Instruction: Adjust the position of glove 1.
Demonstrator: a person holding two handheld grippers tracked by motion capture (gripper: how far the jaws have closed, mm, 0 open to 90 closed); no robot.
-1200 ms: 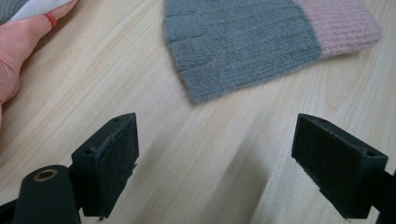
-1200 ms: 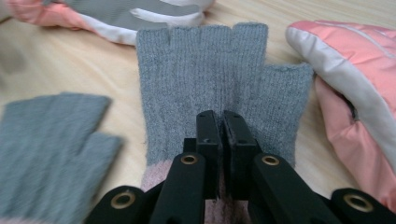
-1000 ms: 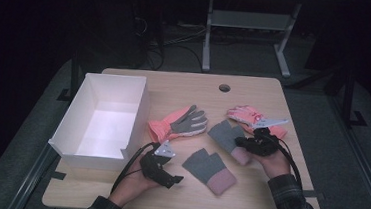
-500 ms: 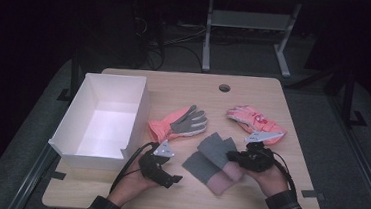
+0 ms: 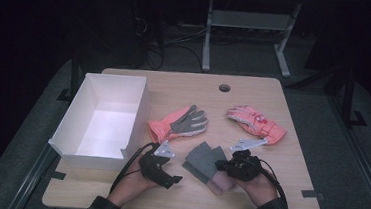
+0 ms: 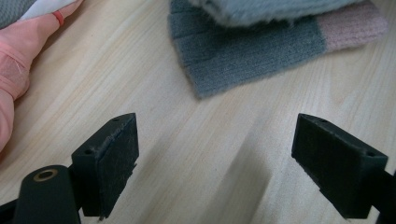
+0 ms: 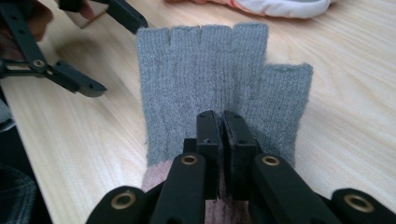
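The right gripper (image 7: 223, 122) pinches a grey knitted fingerless glove (image 7: 224, 84), hiding its pink cuff. The left gripper (image 6: 224, 154) rests open on the wooden surface (image 6: 154, 140), empty.

The wooden table (image 5: 298, 178) carries a white box (image 5: 138, 108) along its left edge. An orange glove (image 5: 179, 124) lies near the middle, a pink glove (image 5: 257, 122) toward the right edge, and grey knit gloves (image 5: 200, 161) near the front edge.
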